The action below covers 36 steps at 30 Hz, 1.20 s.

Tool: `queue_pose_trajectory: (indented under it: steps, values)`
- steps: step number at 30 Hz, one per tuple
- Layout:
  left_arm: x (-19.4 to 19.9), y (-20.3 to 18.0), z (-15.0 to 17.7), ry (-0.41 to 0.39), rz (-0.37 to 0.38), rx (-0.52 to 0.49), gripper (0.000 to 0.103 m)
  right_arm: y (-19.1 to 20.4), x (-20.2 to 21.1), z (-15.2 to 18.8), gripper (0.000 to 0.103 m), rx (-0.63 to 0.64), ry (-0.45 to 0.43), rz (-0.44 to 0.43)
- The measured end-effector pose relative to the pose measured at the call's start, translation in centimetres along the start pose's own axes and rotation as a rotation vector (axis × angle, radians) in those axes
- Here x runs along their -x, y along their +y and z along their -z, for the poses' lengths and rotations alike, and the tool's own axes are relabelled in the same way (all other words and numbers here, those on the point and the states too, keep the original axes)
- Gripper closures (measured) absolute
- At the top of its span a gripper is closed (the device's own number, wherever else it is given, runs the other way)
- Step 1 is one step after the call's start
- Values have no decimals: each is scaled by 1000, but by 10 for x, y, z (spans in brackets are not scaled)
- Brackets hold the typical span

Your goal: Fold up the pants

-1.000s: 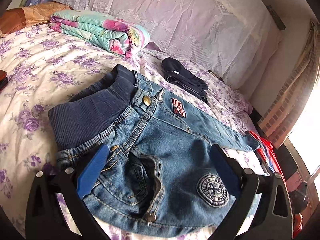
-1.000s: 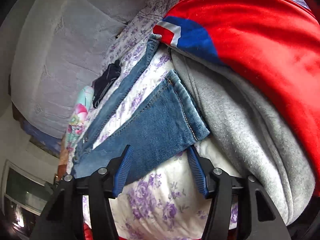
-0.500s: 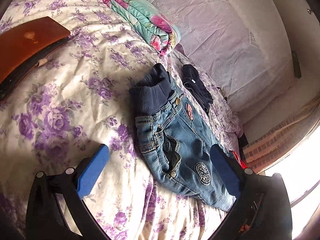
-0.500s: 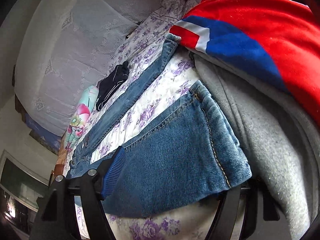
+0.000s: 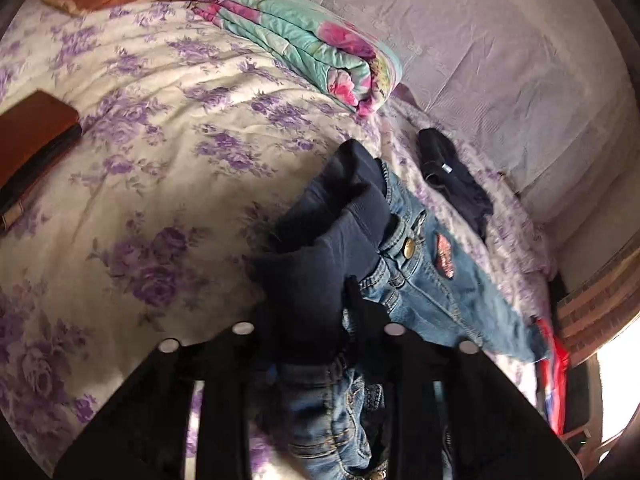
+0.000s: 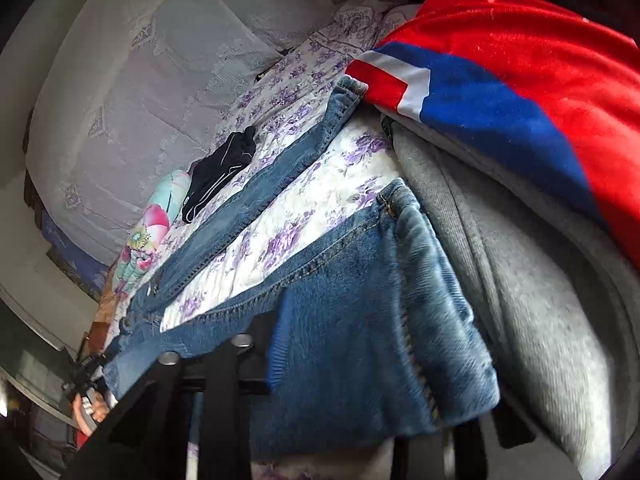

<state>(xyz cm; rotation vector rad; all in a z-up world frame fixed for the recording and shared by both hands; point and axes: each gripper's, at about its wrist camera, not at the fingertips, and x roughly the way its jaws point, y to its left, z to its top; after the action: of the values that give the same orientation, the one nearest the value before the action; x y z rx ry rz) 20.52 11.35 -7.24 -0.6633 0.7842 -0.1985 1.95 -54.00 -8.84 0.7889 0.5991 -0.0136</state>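
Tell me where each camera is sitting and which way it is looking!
Left wrist: rides the left gripper at the waist of the blue denim jeans, looking along them toward the lilac headboard; only black gripper fingers show, closed on the dark ribbed waistband.
Right wrist: rides the right gripper low at a leg cuff, looking up the legs; its fingers show, cuff between them.
Both see the jeans, the small black garment, the folded floral blanket and the purple-flowered bedspread.

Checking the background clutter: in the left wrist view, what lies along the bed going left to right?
Brown wallet → folded floral quilt → jeans → red garment.
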Motion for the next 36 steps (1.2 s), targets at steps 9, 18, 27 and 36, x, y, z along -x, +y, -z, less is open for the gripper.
queue_pose_trajectory:
  steps: [9, 18, 27, 36]
  values:
    - [86, 17, 3, -305, -87, -15, 86, 65, -41, -44, 97, 64, 54, -189]
    - [75, 67, 25, -144, -60, 102, 74, -6, 2, -17, 98, -106, 90, -210]
    - [74, 45, 44, -91, -54, -7, 49, -4, 10, 4, 98, -11, 111, -75]
    - [61, 20, 47, -82, 5, 12, 79, 56, 47, -60, 99, 145, -75, -131]
